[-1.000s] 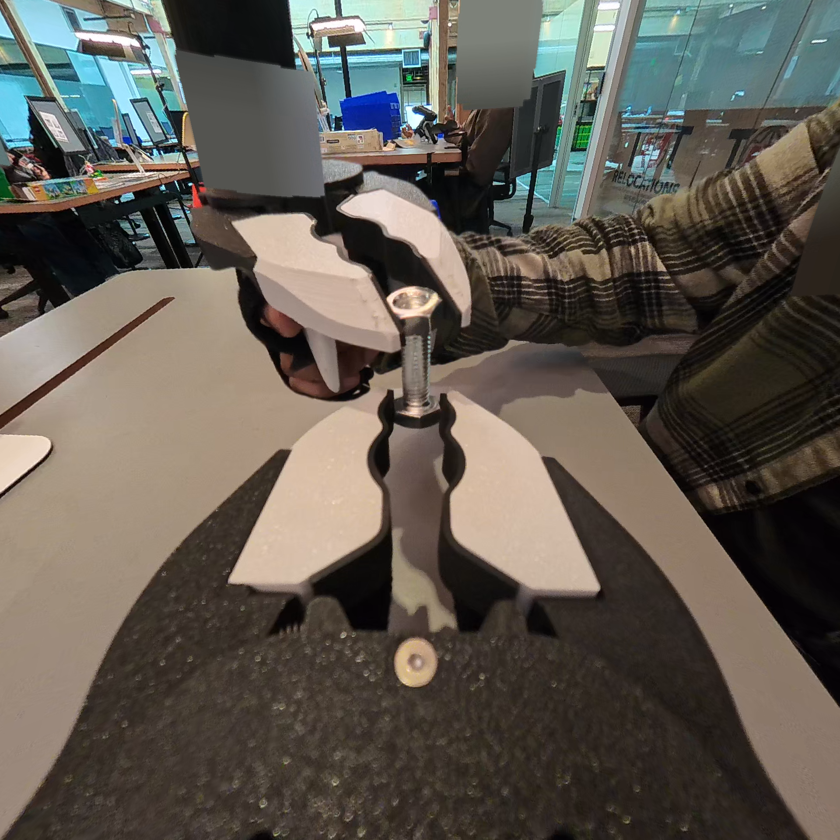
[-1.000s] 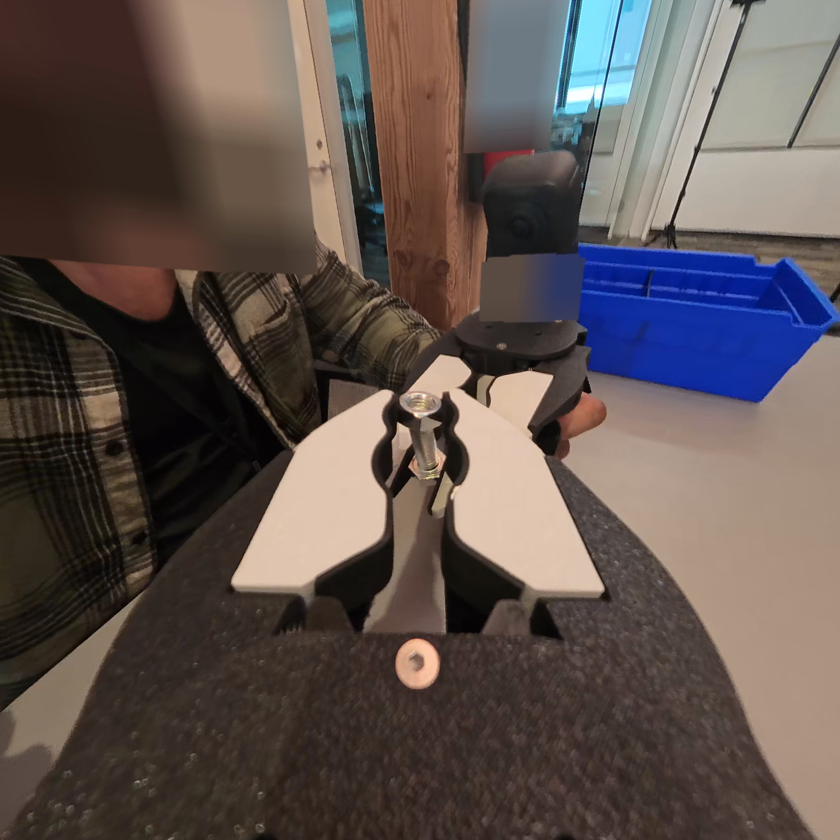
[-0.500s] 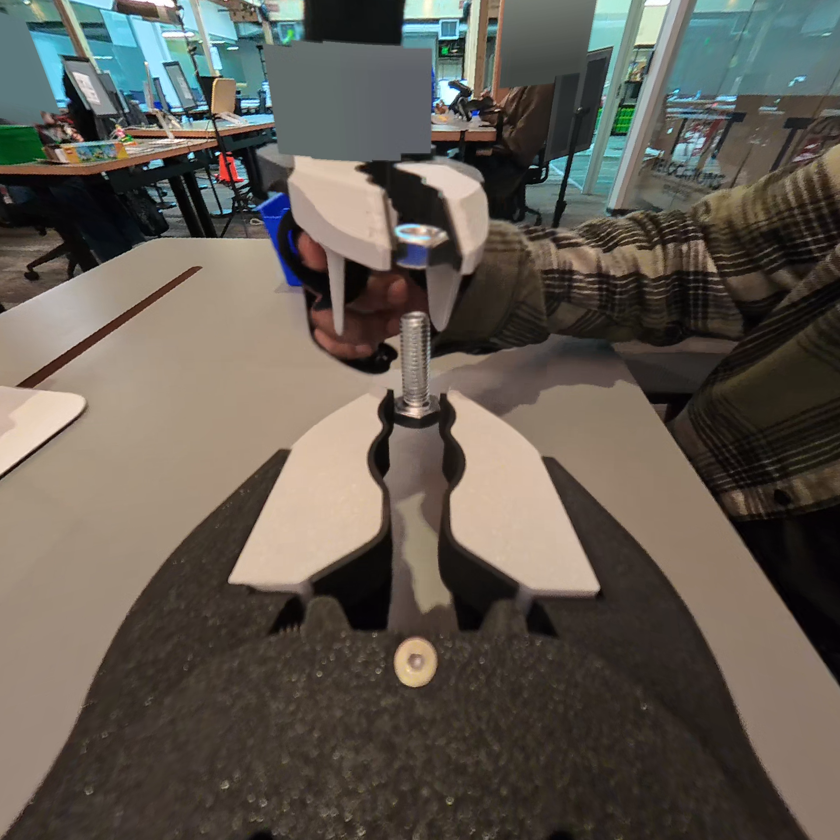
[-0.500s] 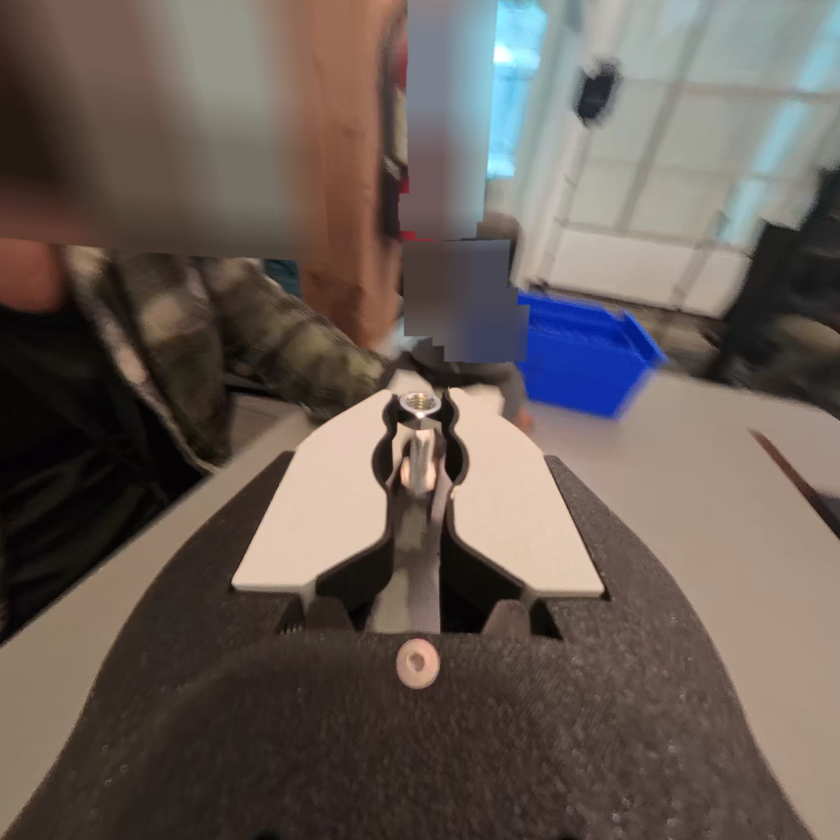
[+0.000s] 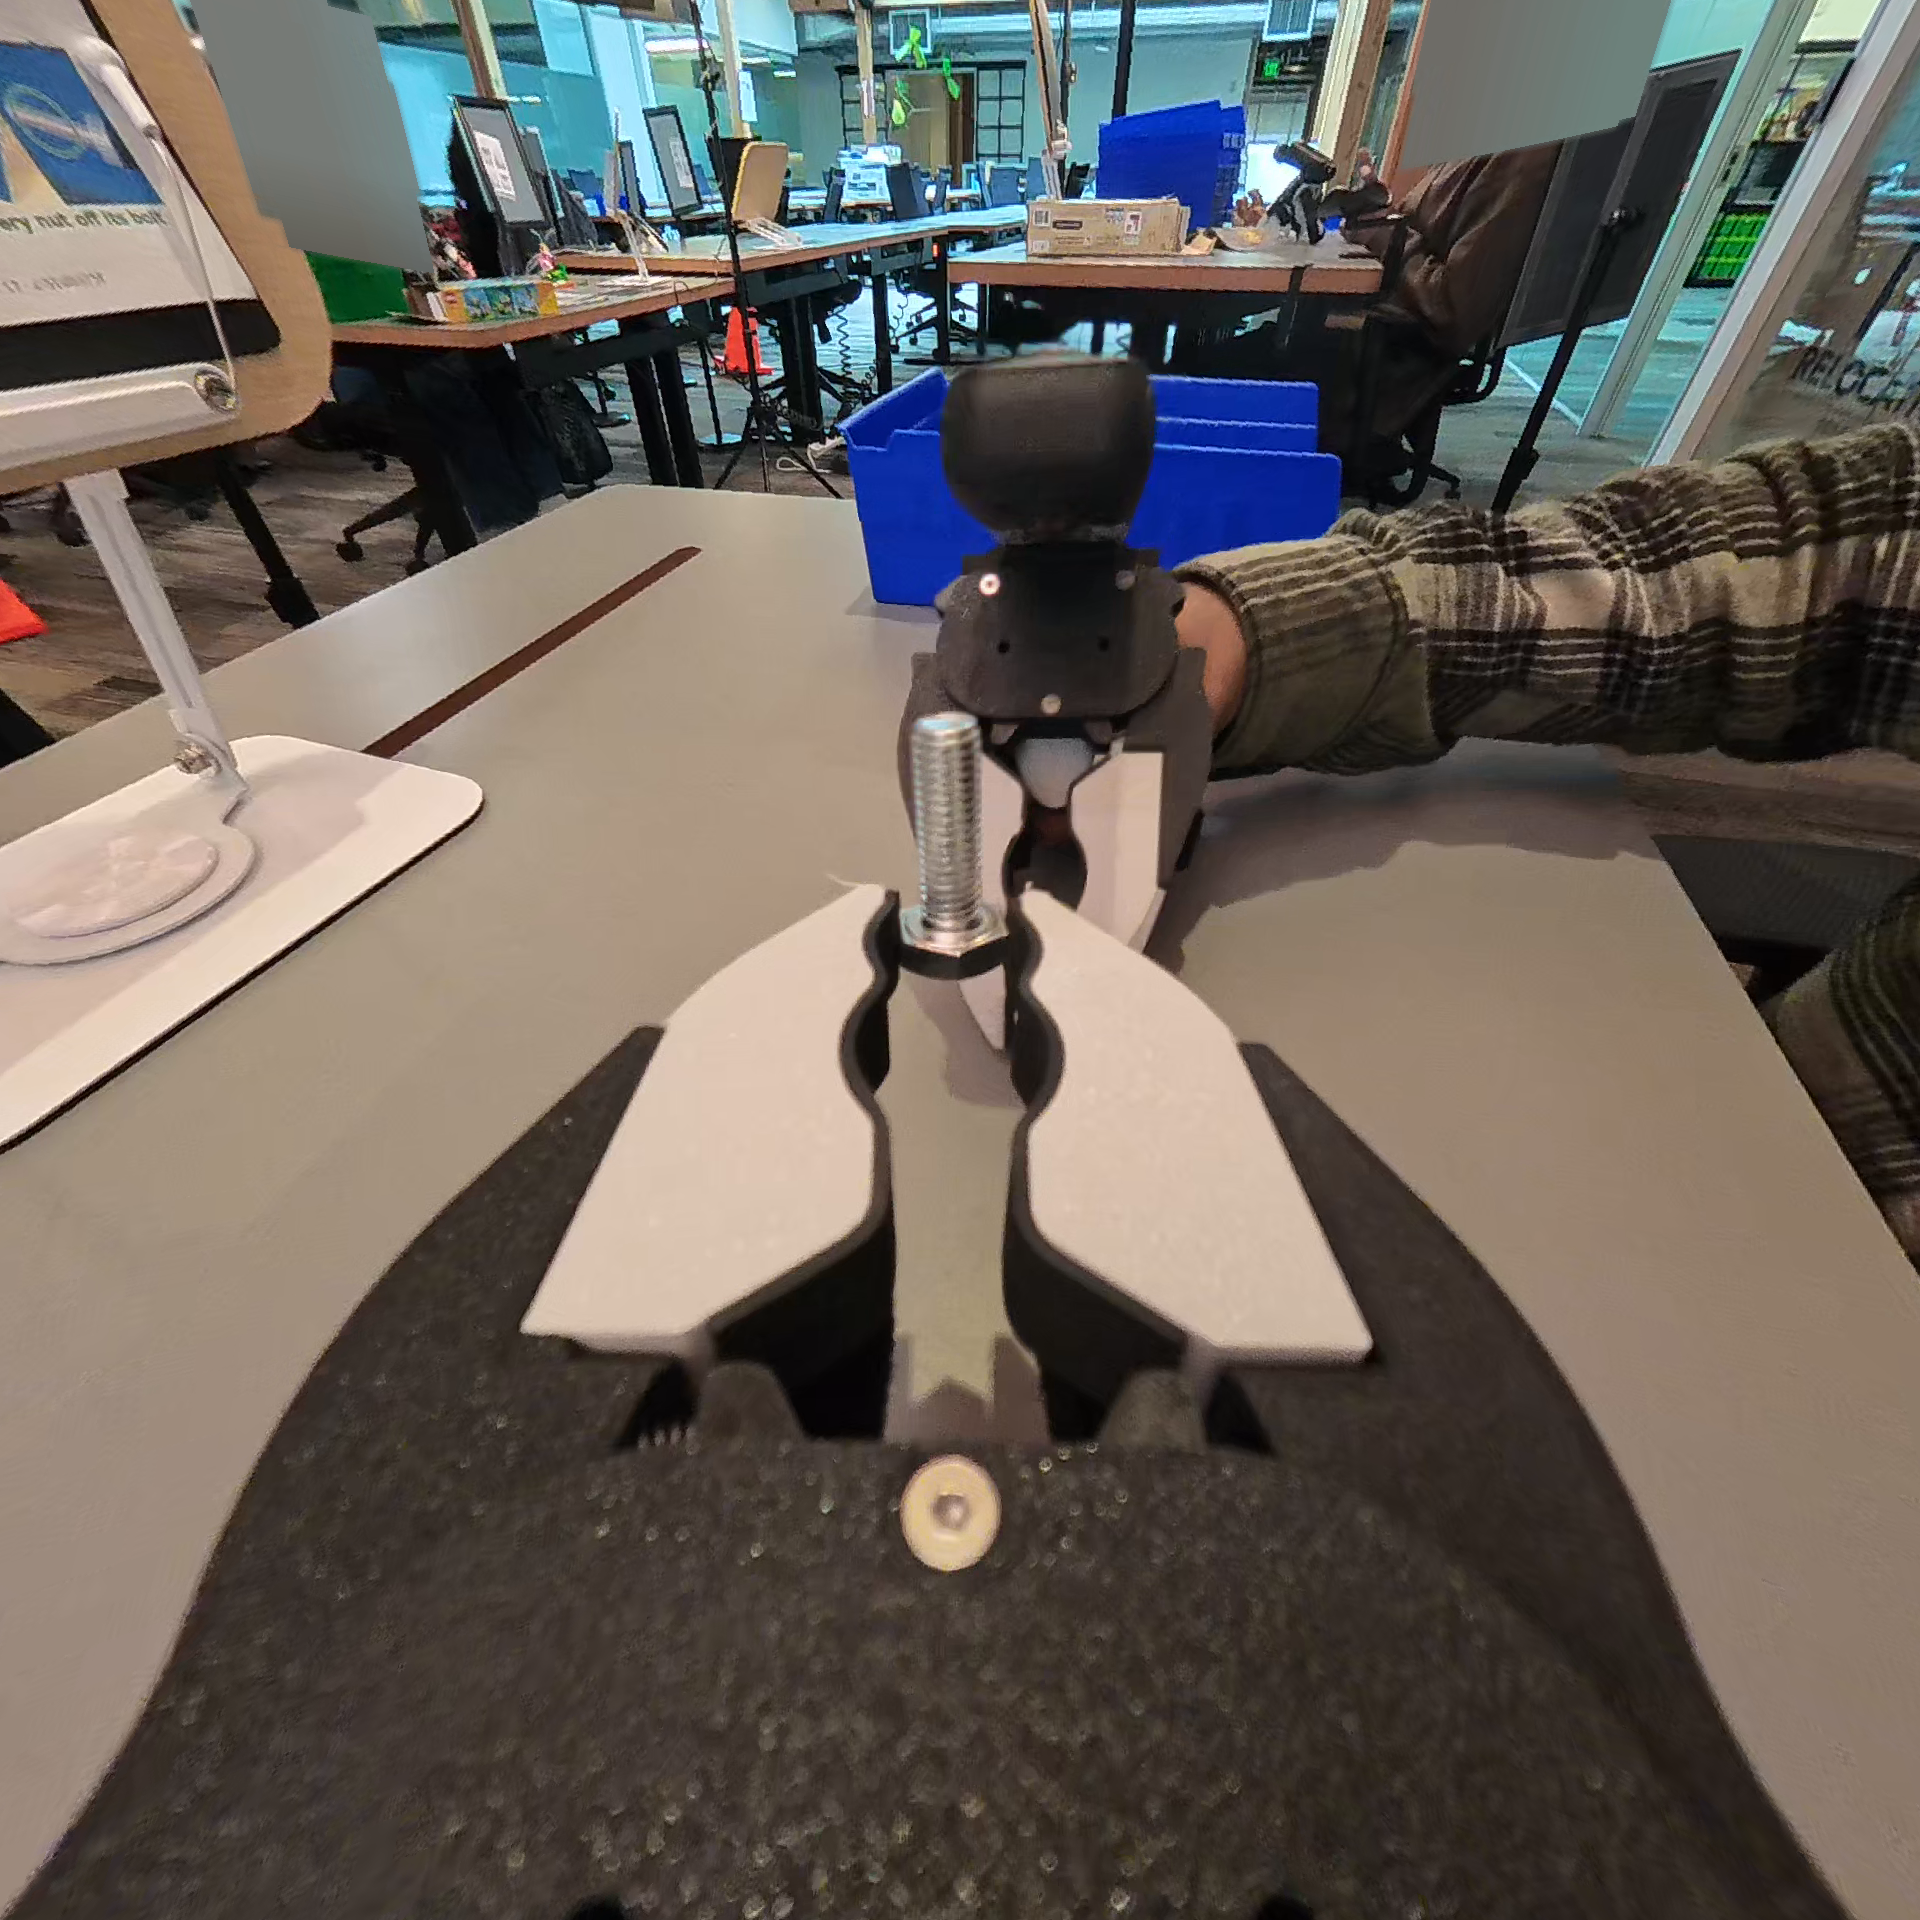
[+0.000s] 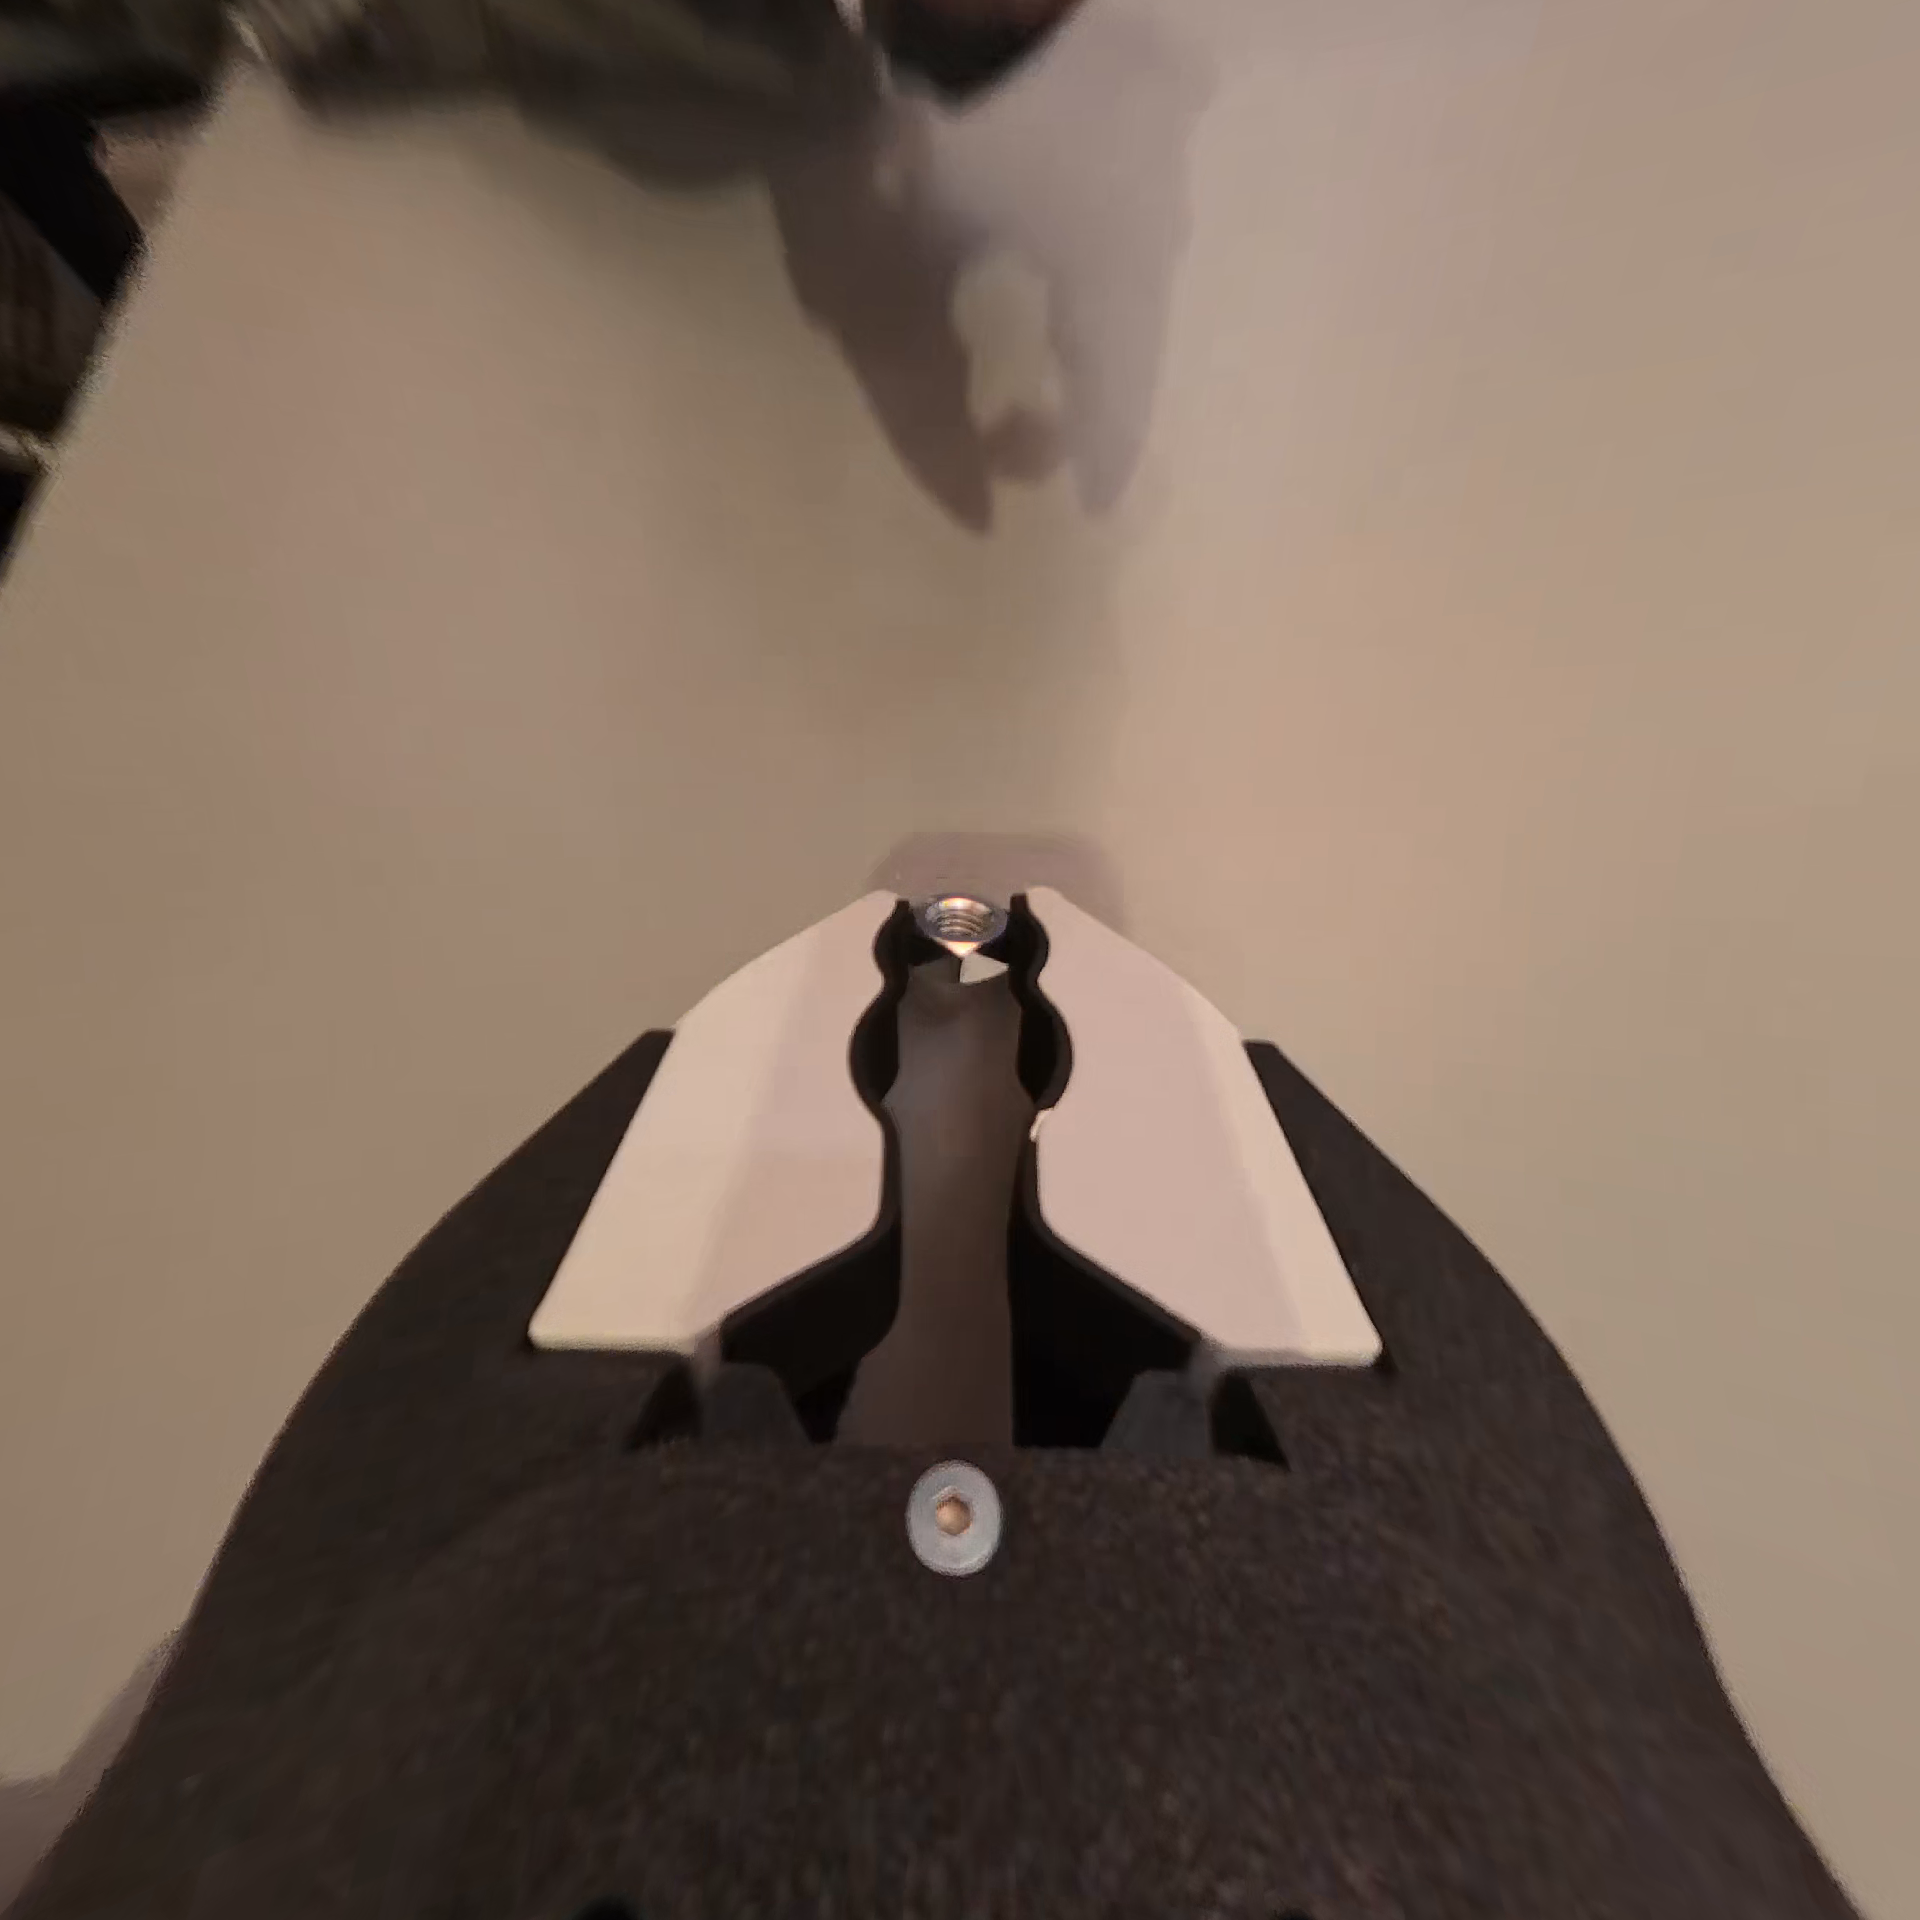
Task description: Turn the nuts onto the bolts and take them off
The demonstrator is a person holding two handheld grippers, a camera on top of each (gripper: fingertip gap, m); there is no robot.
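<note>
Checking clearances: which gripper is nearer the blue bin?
Right. The right gripper, with the nut, sits just before the blue bin; the left gripper, holding the bolt, is behind it.

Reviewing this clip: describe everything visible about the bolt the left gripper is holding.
The bolt is silver, shiny metal with a threaded shank standing upright, flat end on top. Its hexagonal head sits at the bottom, clamped between the tips of the left gripper, whose fingers are white on top, black inside. No nut shows on the visible threads. The right gripper hangs just behind it, pointing down at the grey table; contact with the bolt cannot be told.
</note>
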